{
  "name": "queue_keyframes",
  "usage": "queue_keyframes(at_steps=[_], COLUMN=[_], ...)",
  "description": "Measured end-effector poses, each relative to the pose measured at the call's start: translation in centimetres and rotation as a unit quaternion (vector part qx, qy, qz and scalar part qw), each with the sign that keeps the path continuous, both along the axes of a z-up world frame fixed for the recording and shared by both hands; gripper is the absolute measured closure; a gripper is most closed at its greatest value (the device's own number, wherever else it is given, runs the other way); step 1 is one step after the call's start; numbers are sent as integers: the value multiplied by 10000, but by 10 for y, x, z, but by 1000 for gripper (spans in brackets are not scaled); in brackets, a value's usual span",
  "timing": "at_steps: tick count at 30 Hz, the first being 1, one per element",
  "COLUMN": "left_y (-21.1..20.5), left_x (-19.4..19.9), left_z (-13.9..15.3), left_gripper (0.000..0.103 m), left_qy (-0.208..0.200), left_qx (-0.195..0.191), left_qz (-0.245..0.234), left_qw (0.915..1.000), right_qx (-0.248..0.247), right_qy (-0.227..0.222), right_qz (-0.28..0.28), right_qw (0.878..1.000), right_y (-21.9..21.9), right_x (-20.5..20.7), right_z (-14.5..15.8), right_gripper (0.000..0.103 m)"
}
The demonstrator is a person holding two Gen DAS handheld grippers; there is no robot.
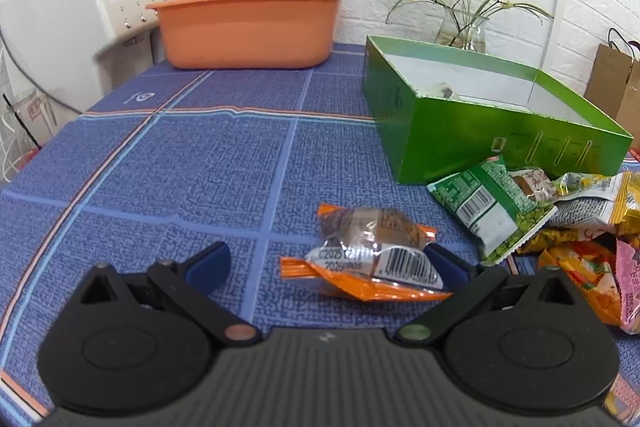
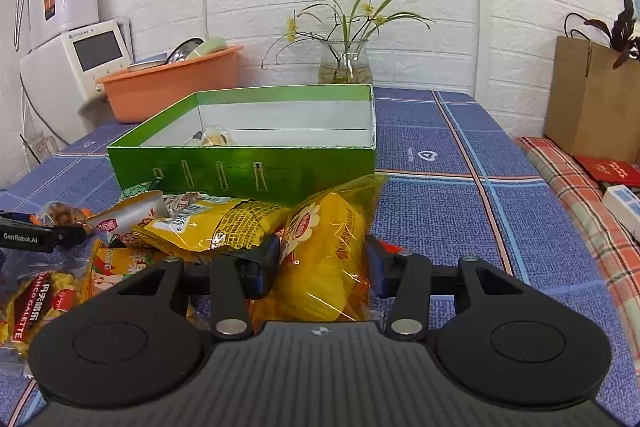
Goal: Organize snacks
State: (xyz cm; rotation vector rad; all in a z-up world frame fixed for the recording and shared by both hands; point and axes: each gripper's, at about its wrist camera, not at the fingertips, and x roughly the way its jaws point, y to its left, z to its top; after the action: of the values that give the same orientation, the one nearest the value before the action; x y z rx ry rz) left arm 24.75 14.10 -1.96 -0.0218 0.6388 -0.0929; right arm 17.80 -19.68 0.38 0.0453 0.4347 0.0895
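In the left wrist view the left gripper (image 1: 324, 263) stands spread around an orange-wrapped snack (image 1: 372, 255) on the table; in the right wrist view the right gripper (image 2: 322, 261) straddles a yellow packet (image 2: 324, 255), grip uncertain; the green box (image 2: 244, 167) holds one snack, most of the pile (image 2: 140, 239) remains outside

Both wrist views sit low over the table, facing the green box (image 1: 472, 131) (image 2: 256, 163): the left from its left front corner, the right square before its front wall, both sharing it.
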Motion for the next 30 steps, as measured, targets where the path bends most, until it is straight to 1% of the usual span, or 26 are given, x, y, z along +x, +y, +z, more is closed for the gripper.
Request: queue_keyframes(at_steps=[2,3,4,5,8,10,14,16,19,21,23,25,27,28,29,30], left_y=[-5,-9,-13,-16,-17,-14,-3,-2,-3,-1,-1,-4,-8,-8,-7,-7], left_x=[1,0,-1,-2,-5,-13,-24,-24,-24,-24,-25,-27,-28,-28,-28,-28], left_z=[1,2,3,3,5,12,33,36,30,27,23,18,14,13,13,13], left_gripper=[13,33,38,38,40,49,49,49,49,49,40,28,26,26,27,31], left_qy=[-25,-87,-164,-180,-196,-393,-587,-564,-469,-361,-265,-261,-305,-299,-279,-261], left_qx=[94,160,224,298,190,184,-108,-78,85,26,79,256,464,509,492,465], left_qz=[-128,-244,-347,-374,-557,-505,-498,-512,-493,-523,-593,-582,-535,-550,-589,-645], left_qw=[9999,9995,9990,9987,9981,9978,9970,9971,9976,9980,9979,9976,9970,9967,9967,9965], right_qx=[75,109,116,117,175,197,287,375,551,623,671,714,741,743,741,745], right_qy=[6,-9,-17,-31,-163,-325,-611,-636,-576,-533,-512,-516,-500,-483,-464,-448], right_qz=[-42,-49,-52,-55,-82,-100,-115,-53,81,147,163,158,148,138,132,132], right_qw=[10000,9999,9999,9999,9997,9992,9977,9973,9968,9965,9963,9960,9959,9960,9961,9961], right_y=[-2,-2,-1,-1,-2,-4,-5,-5,-3,-2,0,0,0,0,0,-1], right_x=[1,0,0,-1,-7,-14,-28,-32,-34,-36,-37,-38,-37,-37,-37,-37], right_z=[-1,-1,-2,-1,1,4,12,14,14,12,11,10,10,10,10,9], right_gripper=[26,26,26,27,30,30,31,31,31,31,31,31,31,31,31,31])
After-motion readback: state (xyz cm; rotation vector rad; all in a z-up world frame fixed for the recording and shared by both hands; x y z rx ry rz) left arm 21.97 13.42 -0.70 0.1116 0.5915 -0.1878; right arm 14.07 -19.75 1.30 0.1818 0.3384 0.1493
